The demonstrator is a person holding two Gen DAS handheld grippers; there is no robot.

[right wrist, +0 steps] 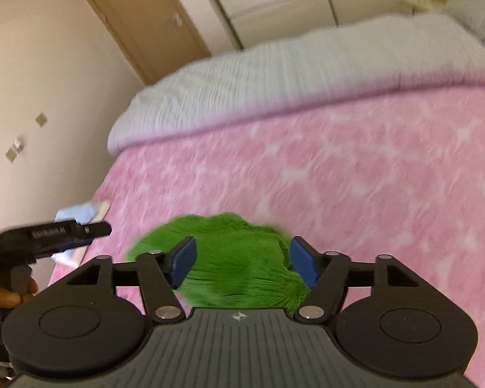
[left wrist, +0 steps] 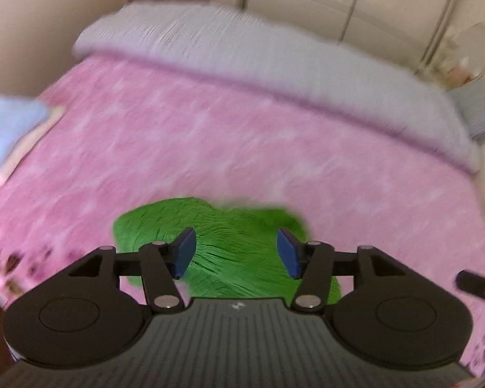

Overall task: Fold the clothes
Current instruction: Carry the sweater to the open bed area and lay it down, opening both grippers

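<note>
I can't read the blurred white lettering on the left tool (right wrist: 53, 237); my right tool's body (right wrist: 241, 316) bears a small logo, no words.

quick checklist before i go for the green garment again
1. Left hand-held gripper open, nothing between pads: ok.
2. Right hand-held gripper open, empty: ok.
3. Green garment lying on the pink bedspread: ok.
4. Garment spread flat for a fold: not ok, it looks bunched.
5. Edges or corners easy to find: cannot tell, the view is blurred.
6. Folded stack well apart from the garment: ok.
</note>
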